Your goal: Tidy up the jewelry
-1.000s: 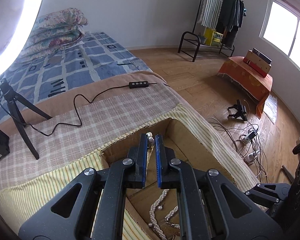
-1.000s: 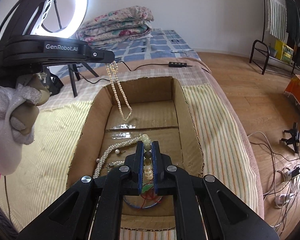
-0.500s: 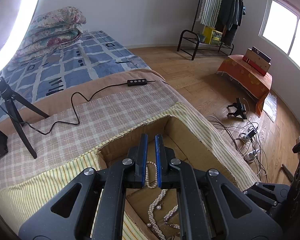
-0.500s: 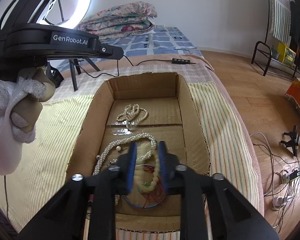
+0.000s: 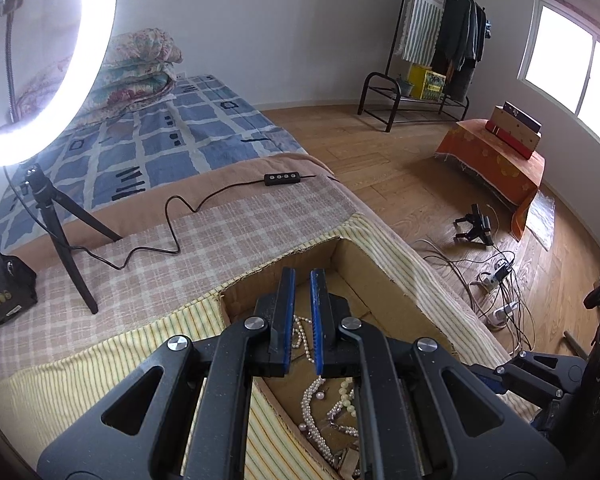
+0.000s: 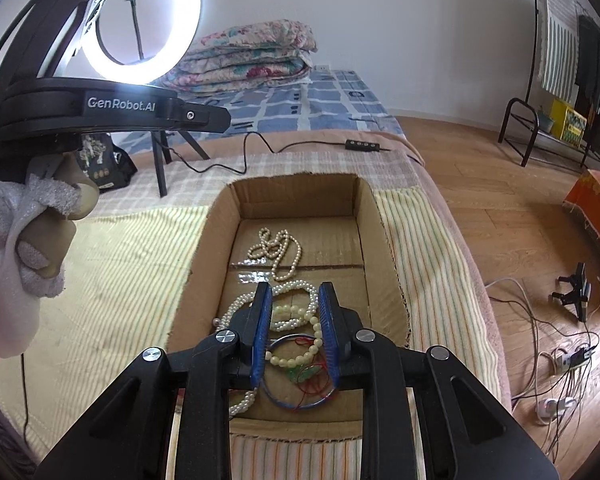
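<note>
In the left wrist view, we see the left gripper (image 5: 302, 308) at lower centre, its blue pads drawn close with only a thin slit and nothing pinched. Below it, an open cardboard box (image 5: 384, 280) is sunk into the striped bed cover (image 5: 112, 360). White pearl strands (image 5: 314, 404) lie on the box floor at the bottom of the frame.

In the right wrist view, the right gripper (image 6: 294, 320) at lower centre has just been opening; its pads stand spread, gripping nothing. Under it lie a cream bead bracelet (image 6: 296, 354) and a blue bangle (image 6: 300, 400). A loose pearl necklace (image 6: 278, 252) rests mid-frame, further up the box.

We judge several pieces already dropped in the box; whether more remain outside, we cannot tell.
</note>
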